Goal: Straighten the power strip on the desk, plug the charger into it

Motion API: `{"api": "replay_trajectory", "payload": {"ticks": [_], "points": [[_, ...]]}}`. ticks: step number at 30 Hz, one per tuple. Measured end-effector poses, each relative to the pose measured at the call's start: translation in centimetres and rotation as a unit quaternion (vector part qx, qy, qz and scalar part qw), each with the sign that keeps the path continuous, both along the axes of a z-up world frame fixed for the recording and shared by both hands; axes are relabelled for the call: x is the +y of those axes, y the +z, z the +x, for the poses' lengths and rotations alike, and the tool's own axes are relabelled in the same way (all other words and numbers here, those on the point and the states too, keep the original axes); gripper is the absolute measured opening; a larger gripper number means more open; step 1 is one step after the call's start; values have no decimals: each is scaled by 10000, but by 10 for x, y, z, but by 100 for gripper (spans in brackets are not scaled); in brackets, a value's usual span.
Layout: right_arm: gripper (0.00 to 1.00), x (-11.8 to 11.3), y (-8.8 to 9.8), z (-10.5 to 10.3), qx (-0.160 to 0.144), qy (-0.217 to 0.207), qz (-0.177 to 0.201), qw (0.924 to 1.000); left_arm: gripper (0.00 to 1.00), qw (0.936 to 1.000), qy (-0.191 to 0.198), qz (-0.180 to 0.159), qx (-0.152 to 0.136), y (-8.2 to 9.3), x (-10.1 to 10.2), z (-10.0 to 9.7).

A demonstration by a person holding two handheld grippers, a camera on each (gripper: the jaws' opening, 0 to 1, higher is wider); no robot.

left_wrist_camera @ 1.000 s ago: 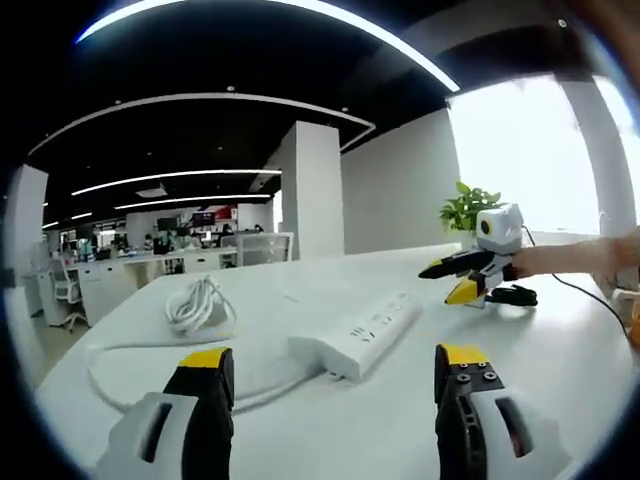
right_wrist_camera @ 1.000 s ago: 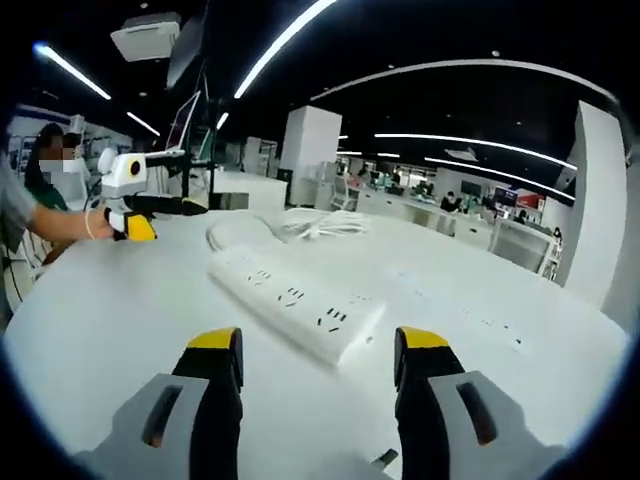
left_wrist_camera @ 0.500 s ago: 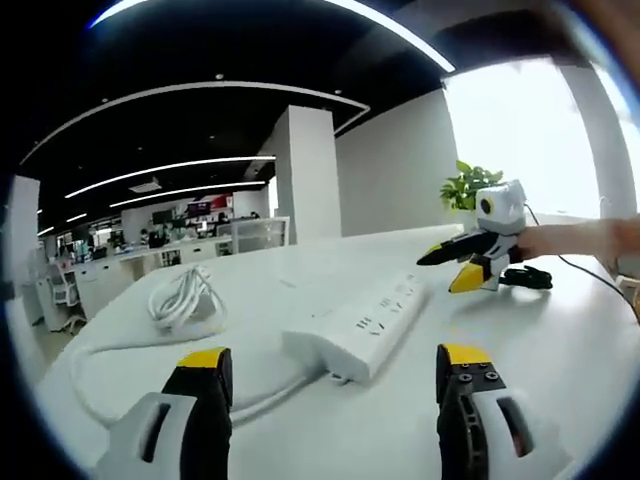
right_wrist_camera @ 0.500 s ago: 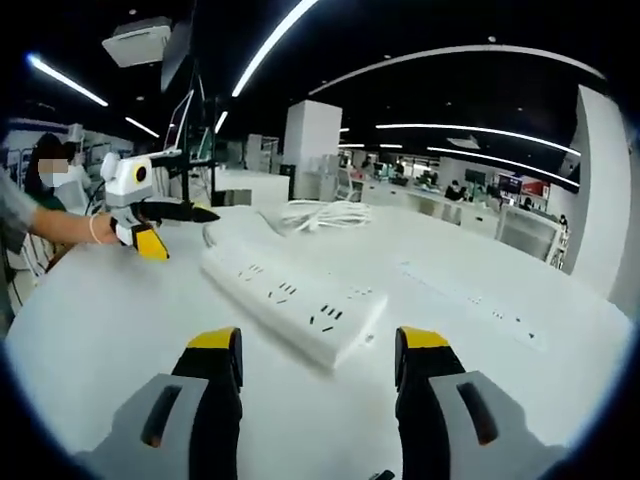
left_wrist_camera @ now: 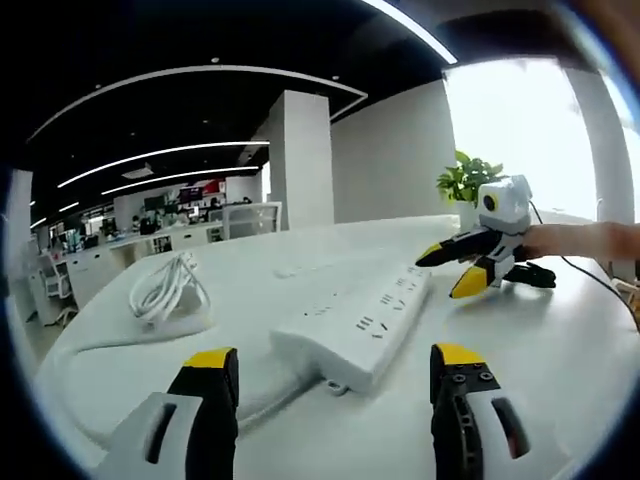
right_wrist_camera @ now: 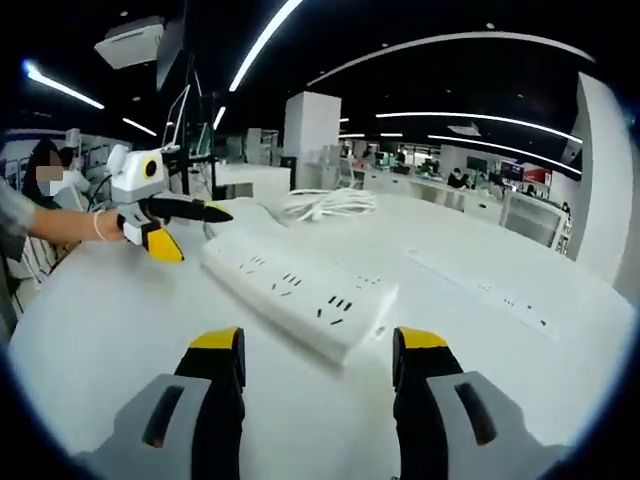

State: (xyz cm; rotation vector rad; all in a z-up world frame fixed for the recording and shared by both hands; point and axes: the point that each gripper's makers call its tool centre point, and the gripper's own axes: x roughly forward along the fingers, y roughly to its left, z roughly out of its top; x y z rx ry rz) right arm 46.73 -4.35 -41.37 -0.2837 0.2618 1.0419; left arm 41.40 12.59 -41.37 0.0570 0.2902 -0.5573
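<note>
The white power strip (left_wrist_camera: pixel 355 325) is seen lying on the white desk (left_wrist_camera: pixel 560 340), just ahead of the left gripper (left_wrist_camera: pixel 328 385), whose jaws are spread and empty. The right gripper (left_wrist_camera: pixel 462 268) is seen at 2 o'clock by the strip's far end, jaws parted. A coiled white cable (left_wrist_camera: pixel 165 292) lies at 10 o'clock.

In the right gripper view, the strip (right_wrist_camera: pixel 297 291) is seen at 12 o'clock ahead of the released right gripper (right_wrist_camera: pixel 318 362); the left gripper (right_wrist_camera: pixel 185 228) sits at 10 o'clock.

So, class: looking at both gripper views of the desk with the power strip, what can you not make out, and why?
1. Charger: no clear sight; a dark object behind the right gripper, left gripper view, is half hidden.
2. Power strip: its near end and cable exit are too low-angled to make out in the left gripper view.
3. Coiled cable: any plug is too small and blurred.
</note>
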Motion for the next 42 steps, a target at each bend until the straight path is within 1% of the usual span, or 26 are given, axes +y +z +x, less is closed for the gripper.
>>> {"api": "replay_trajectory", "payload": {"ticks": [5, 8, 11, 15, 19, 22, 26, 29, 36, 40, 42], "points": [[55, 3, 1, 1, 41, -9, 47, 10000, 78, 9998, -41, 116, 134, -6, -3, 2], [54, 6, 0, -1, 66, 16, 14, 10000, 78, 9998, -54, 83, 180, -7, -4, 4], [54, 6, -1, -1, 65, 24, -40, 10000, 77, 9998, -62, 79, 189, -8, -5, 2], [51, 6, -3, -1, 130, -24, -56, 9999, 74, 9997, -69, 76, 204, -7, -5, 3], [47, 5, -7, 0, 188, -101, -97, 9997, 75, 9995, -87, 170, 259, -10, -6, 4], [47, 4, -7, 2, 181, -150, -97, 9997, 74, 9994, -91, 198, 258, -10, -7, 4], [44, 4, -7, 4, 206, -163, -82, 9996, 74, 9992, -100, 234, 308, -12, -8, 3], [42, 4, -8, 3, 218, -160, -110, 9996, 71, 9991, -112, 236, 341, -13, -8, 3], [40, 6, -11, 3, 175, -129, -210, 9995, 65, 9991, -147, 238, 320, -10, -10, 3], [39, 6, -11, 4, 209, -170, -211, 9994, 59, 9991, -174, 246, 303, -9, -10, 5], [37, 6, -11, 3, 217, -193, -204, 9994, 59, 9991, -182, 239, 313, -9, -11, 6]]}}
